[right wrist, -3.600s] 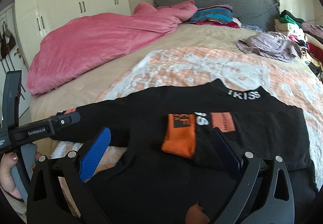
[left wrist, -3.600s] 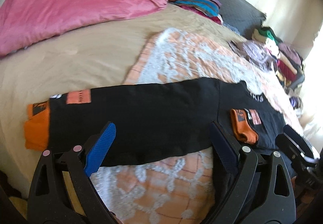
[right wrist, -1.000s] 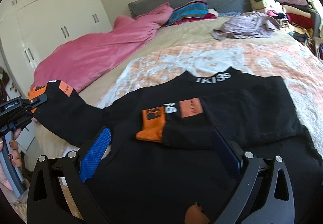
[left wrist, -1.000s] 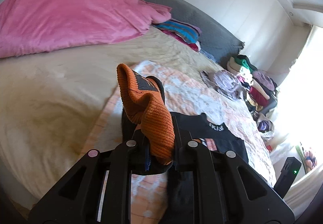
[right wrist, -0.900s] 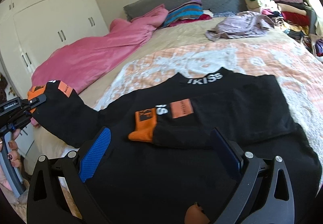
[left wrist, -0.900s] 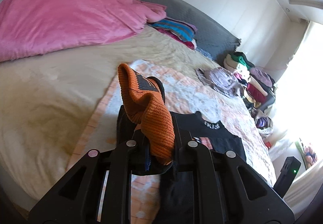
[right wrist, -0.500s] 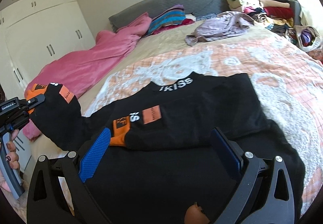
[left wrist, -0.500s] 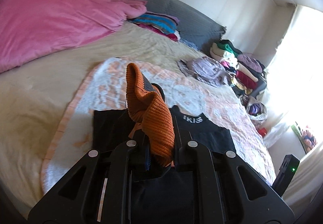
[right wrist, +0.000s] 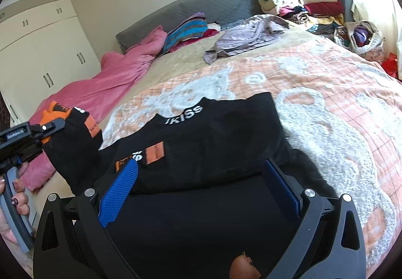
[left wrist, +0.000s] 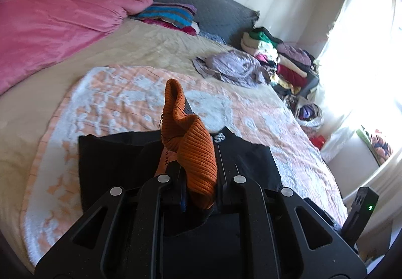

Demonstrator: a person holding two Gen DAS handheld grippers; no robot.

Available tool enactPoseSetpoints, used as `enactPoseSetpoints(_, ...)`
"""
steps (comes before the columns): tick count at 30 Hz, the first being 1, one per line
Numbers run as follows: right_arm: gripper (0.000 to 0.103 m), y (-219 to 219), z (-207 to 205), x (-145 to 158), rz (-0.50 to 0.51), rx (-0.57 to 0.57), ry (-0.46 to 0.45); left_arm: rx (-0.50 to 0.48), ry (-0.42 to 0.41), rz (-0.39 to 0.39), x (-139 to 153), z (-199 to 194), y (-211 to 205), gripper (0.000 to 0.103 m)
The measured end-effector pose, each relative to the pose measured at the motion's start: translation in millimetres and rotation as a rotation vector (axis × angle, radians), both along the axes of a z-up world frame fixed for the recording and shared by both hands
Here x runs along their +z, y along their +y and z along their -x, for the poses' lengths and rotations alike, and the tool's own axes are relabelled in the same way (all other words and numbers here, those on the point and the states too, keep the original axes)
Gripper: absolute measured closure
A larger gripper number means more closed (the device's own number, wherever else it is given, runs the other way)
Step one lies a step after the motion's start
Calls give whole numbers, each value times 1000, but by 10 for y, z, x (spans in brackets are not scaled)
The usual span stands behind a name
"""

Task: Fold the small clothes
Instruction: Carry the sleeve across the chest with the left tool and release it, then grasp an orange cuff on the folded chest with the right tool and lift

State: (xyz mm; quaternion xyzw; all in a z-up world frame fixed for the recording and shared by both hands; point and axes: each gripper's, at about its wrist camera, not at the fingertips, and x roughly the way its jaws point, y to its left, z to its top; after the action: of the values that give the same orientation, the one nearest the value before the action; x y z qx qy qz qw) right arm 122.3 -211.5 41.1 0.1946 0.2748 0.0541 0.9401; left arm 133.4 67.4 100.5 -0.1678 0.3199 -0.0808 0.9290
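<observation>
Overhead, left tool (left wrist: 198,178) tilted downward (jaws clamping orange cuff (left wrist: 193,150)).

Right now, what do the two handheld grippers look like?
Both are black plastic with triangular cut-outs and silver rivets. The right gripper has textured blue pads. The left gripper carries a small white-lettered label and a grey trigger handle.

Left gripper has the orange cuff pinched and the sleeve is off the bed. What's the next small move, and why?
Probably carry the orange cuff across the black top and lay it beside the other sleeve, which is already folded onto the chest. The left gripper grips the cuff; the right gripper is open, holding nothing.
</observation>
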Motion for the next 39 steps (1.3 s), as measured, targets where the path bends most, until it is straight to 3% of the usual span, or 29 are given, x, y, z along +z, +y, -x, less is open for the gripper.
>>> enactPoseSetpoints(19,5,-475,32,-131,-42,-135,29,-201,143,11,-774,-511,-693,93)
enactPoseSetpoints(26,5,-545,-35,-175,-71,-162,55,-282,145,9,-912,-473,-780,58)
enactPoseSetpoints(31,5,-381,-176,-189,-67,-103,72,-304,118,12,-856,-428,-671,41)
enactPoseSetpoints(39,5,163,-521,-242,46,38,133,-158,65,-55,-717,-512,-121,31)
